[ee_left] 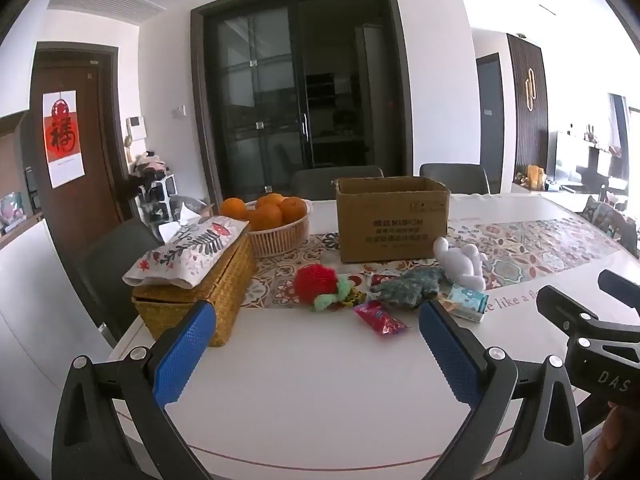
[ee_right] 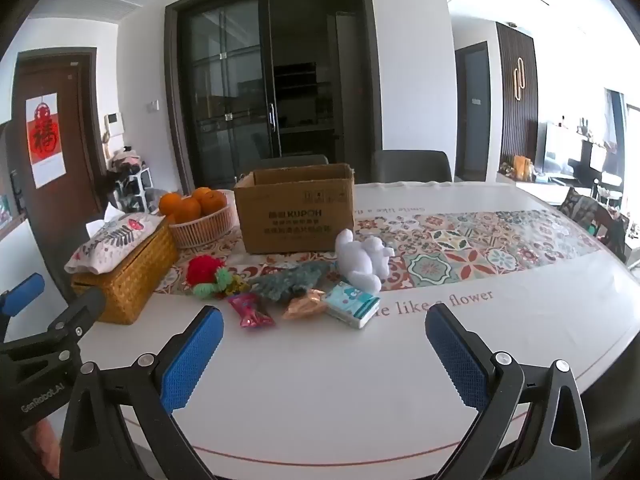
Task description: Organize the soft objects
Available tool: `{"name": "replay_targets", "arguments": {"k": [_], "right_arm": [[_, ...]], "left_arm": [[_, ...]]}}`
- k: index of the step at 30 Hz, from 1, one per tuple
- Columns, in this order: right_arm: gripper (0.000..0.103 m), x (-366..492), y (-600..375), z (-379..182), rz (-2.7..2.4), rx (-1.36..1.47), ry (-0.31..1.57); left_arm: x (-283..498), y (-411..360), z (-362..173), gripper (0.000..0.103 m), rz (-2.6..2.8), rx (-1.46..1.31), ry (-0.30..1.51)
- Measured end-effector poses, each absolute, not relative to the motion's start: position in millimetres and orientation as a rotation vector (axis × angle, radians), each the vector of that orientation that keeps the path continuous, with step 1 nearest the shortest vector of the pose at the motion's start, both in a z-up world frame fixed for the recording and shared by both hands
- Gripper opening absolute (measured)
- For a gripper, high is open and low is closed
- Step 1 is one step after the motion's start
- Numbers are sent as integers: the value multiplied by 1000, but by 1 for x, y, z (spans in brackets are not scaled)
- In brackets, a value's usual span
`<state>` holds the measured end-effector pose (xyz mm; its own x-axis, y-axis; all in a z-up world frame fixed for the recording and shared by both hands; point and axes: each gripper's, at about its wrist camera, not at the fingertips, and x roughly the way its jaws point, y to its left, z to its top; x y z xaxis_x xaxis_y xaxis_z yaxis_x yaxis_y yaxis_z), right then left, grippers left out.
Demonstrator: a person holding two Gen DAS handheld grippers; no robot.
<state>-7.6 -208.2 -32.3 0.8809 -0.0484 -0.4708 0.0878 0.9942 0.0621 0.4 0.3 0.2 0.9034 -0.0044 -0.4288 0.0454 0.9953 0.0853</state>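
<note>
A white plush toy [ee_left: 460,262] [ee_right: 362,258] lies in front of an open cardboard box [ee_left: 390,220] [ee_right: 294,208]. To its left lie a teal knitted cloth [ee_left: 408,286] [ee_right: 290,278] and a red and green pompom toy [ee_left: 320,284] [ee_right: 208,274]. A red candy wrapper [ee_left: 378,317] [ee_right: 250,310], an orange packet [ee_right: 304,307] and a tissue pack [ee_left: 466,302] [ee_right: 352,305] lie nearer. My left gripper [ee_left: 316,330] is open and empty above the near table. My right gripper [ee_right: 324,338] is open and empty, to the right of the left one.
A wicker tissue box [ee_left: 200,296] [ee_right: 128,276] with a floral cover stands at the left. A basket of oranges [ee_left: 272,220] [ee_right: 198,216] sits behind it. A patterned runner [ee_right: 480,248] crosses the white table [ee_left: 320,392]. Chairs stand behind the table.
</note>
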Motion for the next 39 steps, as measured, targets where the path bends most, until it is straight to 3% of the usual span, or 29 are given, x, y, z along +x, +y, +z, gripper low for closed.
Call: {"name": "replay_targets", "arguments": {"k": [39], "right_arm": [[102,-9,-209,-31,-67,94,499]], "left_arm": [[-7,-2,3,103,-45,86,408]]}}
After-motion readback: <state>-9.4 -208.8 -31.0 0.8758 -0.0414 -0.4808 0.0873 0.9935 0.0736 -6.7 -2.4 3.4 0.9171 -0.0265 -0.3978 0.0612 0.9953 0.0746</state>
